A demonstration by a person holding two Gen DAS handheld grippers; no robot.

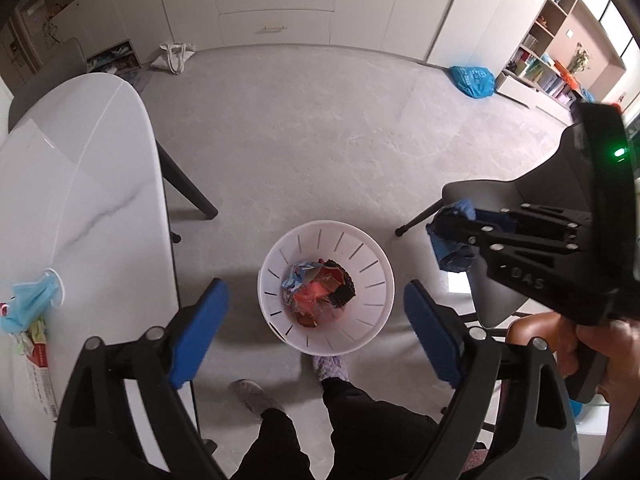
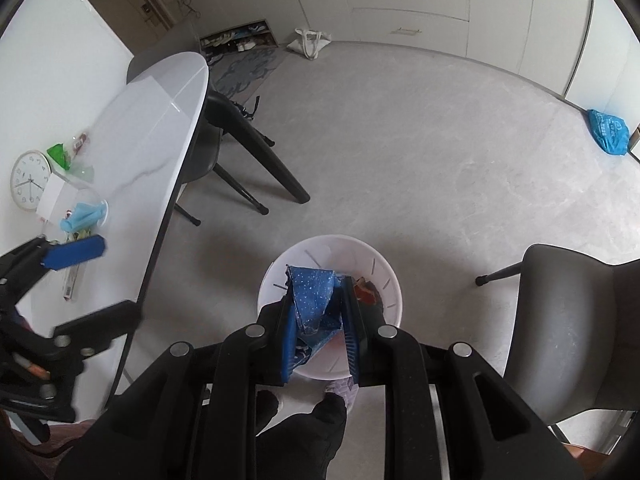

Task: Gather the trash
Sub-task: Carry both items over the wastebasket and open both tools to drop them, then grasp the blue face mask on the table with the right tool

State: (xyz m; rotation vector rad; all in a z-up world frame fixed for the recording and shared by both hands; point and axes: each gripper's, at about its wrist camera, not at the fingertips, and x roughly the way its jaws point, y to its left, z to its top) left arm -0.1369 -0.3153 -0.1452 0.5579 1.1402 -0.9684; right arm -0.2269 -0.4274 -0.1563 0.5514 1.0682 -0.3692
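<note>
Left wrist view
- Left tongs (image 1: 316,326): spread wide, nothing between the blue pads, hanging straight over the bin.
- Bin: white round plastic wastebasket with slotted wall (image 1: 372,284) on the grey floor, just ahead of the person's slippered foot (image 1: 331,366).
- Bin contents: crumpled wrappers (image 1: 318,294), red, orange, dark and pale blue, lying in the bottom.
- Right tongs (image 1: 454,240): come in from the right edge, held in a hand (image 1: 600,354), clamped narrow on a crumpled dark-blue wrapper (image 1: 452,254); sits right of the bin rim in this view.
- Counter: white glossy oval top (image 1: 84,184) at left; carries a light-blue face mask in a clear cup (image 1: 34,300) and a flat red-and-white packet (image 1: 38,376) near its front edge.

Right wrist view
- Right tongs (image 2: 318,320): narrow, pads pressing both sides of the dark-blue speckled wrapper (image 2: 314,300), which is over the bin's opening.
- Bin (image 2: 390,280): a red scrap (image 2: 366,292) shows inside, beside the right pad; rest hidden by wrapper and tongs.
- Left tongs (image 2: 86,284): at left edge, blurred, jaws well apart, over the counter edge (image 2: 160,120).
- Counter items: round white wall clock (image 2: 30,184), white box (image 2: 54,198), green packet (image 2: 60,156), mask in the cup (image 2: 82,216).
</note>
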